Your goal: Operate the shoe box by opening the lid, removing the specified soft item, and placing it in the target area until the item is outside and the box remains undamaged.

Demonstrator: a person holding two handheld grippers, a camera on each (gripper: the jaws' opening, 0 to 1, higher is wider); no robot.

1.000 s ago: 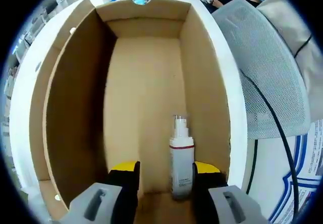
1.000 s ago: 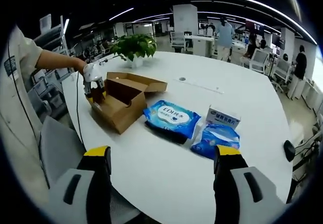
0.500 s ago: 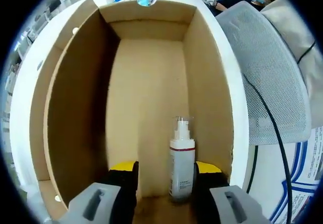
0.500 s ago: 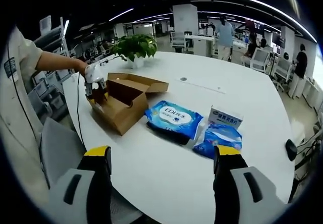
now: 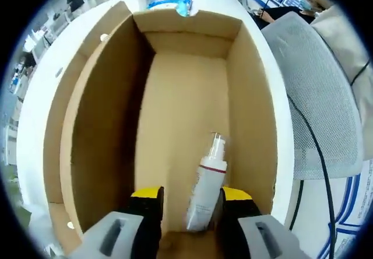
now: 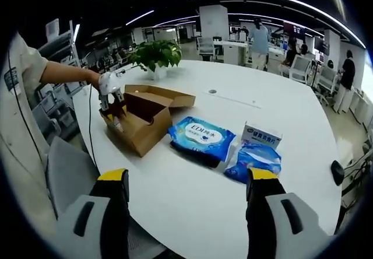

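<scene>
An open brown cardboard shoe box [image 5: 105, 113] lies below me in the left gripper view. Inside it a white pump bottle [image 5: 205, 186] with a red band leans to the right. My left gripper [image 5: 191, 203] reaches into the box. Its jaws stand on either side of the bottle's base. The bottle touches the right jaw, and a strip of cardboard shows between it and the left jaw. In the right gripper view the box [image 6: 143, 125] sits at the table's left, with a person's hand holding the left gripper [image 6: 111, 98] in it. My right gripper [image 6: 186, 192] hangs open over the table.
On the round white table [image 6: 280, 101] lie a blue wipes pack [image 6: 201, 135], a smaller blue pack [image 6: 253, 157] and a small white carton [image 6: 260, 135]. A potted plant [image 6: 154, 55] stands behind the box. A grey mesh chair [image 5: 315, 90] is beside the table.
The bottle has gone from upright to leaning right between the left jaws, which stand slightly closer together. The left view has pulled back from the box. The right gripper has not moved.
</scene>
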